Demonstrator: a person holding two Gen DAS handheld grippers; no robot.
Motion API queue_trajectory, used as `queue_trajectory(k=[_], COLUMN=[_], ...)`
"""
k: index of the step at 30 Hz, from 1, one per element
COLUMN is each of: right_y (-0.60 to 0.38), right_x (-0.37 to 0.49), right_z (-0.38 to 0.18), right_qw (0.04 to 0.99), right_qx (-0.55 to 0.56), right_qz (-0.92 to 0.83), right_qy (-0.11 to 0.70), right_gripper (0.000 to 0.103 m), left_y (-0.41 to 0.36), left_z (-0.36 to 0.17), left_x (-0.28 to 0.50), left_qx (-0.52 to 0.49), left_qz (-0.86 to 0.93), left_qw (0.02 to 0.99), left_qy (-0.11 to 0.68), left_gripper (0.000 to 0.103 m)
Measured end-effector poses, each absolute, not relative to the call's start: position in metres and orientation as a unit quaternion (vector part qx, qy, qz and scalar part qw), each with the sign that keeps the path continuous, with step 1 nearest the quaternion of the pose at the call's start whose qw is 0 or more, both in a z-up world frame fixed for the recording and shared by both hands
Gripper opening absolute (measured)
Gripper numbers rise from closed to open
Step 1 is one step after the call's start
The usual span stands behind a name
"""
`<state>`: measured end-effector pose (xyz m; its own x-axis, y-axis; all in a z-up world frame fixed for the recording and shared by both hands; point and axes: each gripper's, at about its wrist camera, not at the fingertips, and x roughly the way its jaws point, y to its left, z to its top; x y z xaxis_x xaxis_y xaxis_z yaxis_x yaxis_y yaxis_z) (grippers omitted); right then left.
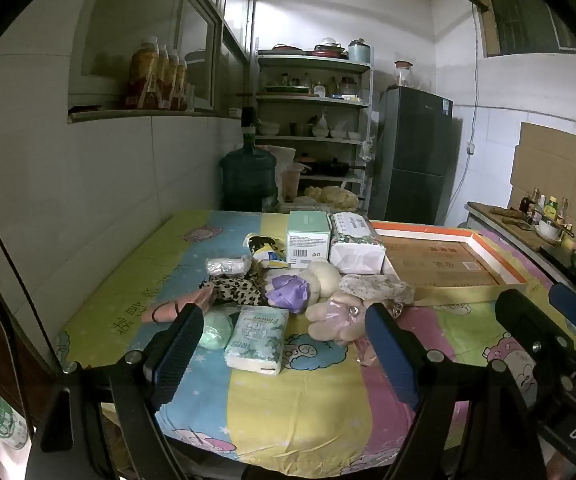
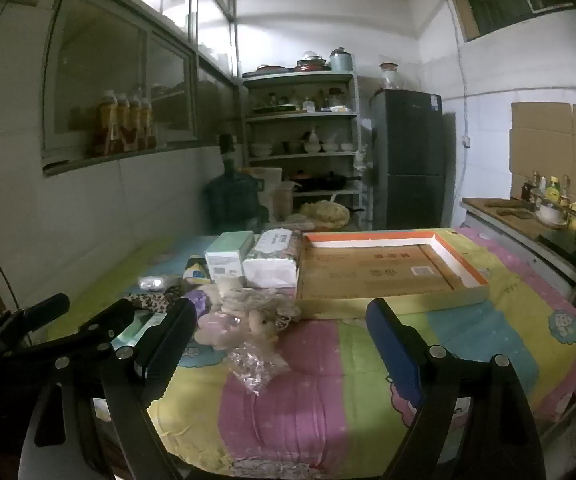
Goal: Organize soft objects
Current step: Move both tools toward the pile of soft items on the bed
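Note:
A heap of soft things lies on the striped cartoon sheet [image 1: 295, 400]: a tissue pack [image 1: 256, 339], a purple cloth ball [image 1: 288, 292], a leopard-print cloth [image 1: 236, 290], a cream plush toy [image 1: 323, 276] and a pink plush in a clear bag [image 1: 335, 316]. To their right sits a shallow cardboard tray with an orange rim [image 2: 387, 276], with nothing in it. My left gripper [image 1: 284, 320] hovers open in front of the heap, nothing between its fingers. My right gripper [image 2: 280, 316] is open too, low over the sheet before the tray; the pink plush [image 2: 224, 326] lies just left of centre.
A green box [image 1: 307, 238] and a wrapped tissue block [image 1: 355, 246] stand behind the heap. A crinkled clear bag [image 2: 256, 362] lies on the sheet nearer me. A water jug [image 1: 248, 176], shelves [image 1: 311, 120] and a fridge [image 1: 415, 156] stand beyond; a counter [image 2: 527, 220] runs along the right.

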<state>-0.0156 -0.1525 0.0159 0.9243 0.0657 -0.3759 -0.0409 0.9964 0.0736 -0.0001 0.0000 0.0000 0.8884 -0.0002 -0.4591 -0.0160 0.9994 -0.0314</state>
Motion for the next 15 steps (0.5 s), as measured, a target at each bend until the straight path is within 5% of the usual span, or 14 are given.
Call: queue_trajectory(k=[15], right_y=[-0.152], right_x=[-0.016], right_z=[0.0161], right_qw=[0.98], right_qx=[0.033], right_qz=[0.027], right_qy=[0.192], right_gripper=[0.088], left_y=[0.0006], left_z=[0.0], left_x=[-0.0002], left_qx=[-0.02], left_qz=[0.003], left_qw=[0.972], left_qy=[0.234], left_gripper=[0.083])
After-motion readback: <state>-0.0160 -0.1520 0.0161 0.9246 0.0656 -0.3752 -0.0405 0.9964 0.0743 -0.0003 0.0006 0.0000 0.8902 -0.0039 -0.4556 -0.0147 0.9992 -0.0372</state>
